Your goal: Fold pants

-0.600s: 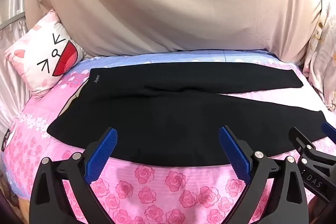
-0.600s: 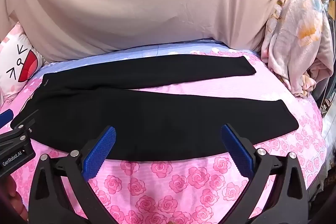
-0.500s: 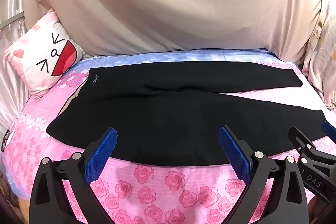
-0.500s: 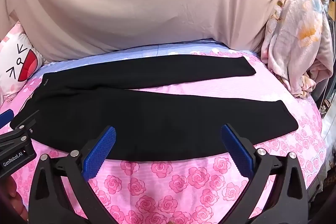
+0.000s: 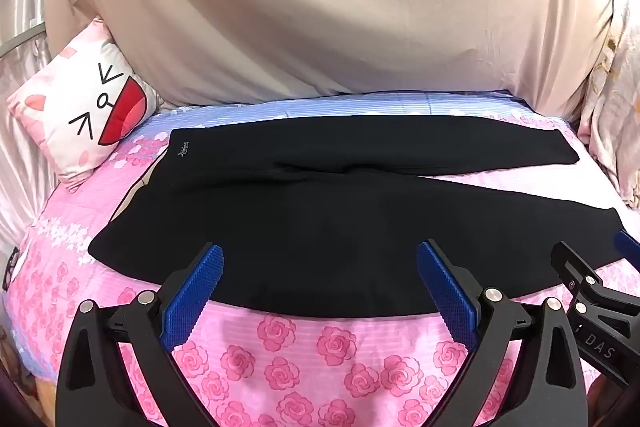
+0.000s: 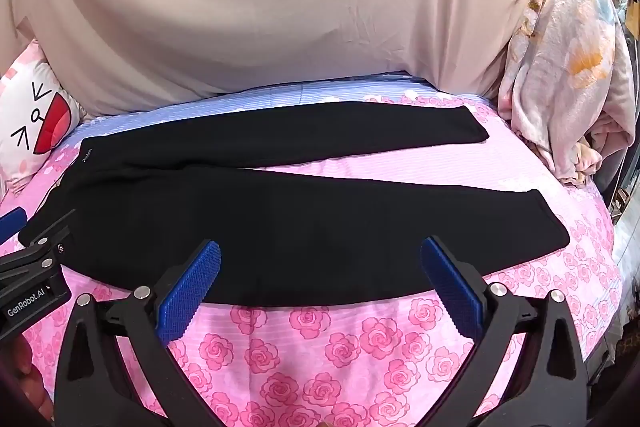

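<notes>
Black pants (image 5: 320, 219) lie flat on the pink rose bedsheet (image 5: 304, 355), waist to the left, the two legs spread apart toward the right. They also show in the right wrist view (image 6: 304, 227). My left gripper (image 5: 320, 275) is open and empty, hovering at the near edge of the pants by the waist half. My right gripper (image 6: 320, 271) is open and empty at the near edge of the near leg. Each gripper shows at the edge of the other's view: the right one (image 5: 596, 291), the left one (image 6: 36, 267).
A cartoon-face pillow (image 5: 84, 115) leans at the back left. A beige sheet (image 5: 320, 7) hangs behind the bed. A floral blanket (image 6: 568, 67) is bunched at the right. The bed's right edge (image 6: 600, 267) drops off near the leg cuffs.
</notes>
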Motion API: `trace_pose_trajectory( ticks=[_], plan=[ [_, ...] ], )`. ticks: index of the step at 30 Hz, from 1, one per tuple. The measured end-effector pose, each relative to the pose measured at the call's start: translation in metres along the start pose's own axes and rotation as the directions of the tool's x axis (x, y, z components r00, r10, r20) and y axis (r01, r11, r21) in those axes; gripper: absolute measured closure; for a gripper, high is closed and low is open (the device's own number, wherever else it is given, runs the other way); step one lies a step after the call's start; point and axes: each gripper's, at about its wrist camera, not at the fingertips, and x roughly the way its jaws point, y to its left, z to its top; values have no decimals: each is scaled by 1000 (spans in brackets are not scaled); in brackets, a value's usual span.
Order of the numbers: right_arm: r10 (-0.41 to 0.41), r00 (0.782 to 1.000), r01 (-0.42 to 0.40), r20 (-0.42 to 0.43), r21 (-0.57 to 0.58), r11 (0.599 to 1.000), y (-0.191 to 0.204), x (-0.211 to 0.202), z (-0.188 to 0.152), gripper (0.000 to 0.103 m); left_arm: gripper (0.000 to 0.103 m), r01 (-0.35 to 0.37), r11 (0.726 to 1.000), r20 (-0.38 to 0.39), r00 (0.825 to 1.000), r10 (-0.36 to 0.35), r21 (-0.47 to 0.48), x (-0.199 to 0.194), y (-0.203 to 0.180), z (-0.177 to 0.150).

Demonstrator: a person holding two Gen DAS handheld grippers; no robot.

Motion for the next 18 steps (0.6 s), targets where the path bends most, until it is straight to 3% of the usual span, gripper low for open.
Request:
trace_pose_trajectory(
  ticks=[18],
  plan=[
    [-5,1000,5,0,-2,1000,2,1,-2,5,8,-3,1000,-7,1000,3,4,2,1,2]
  ],
)
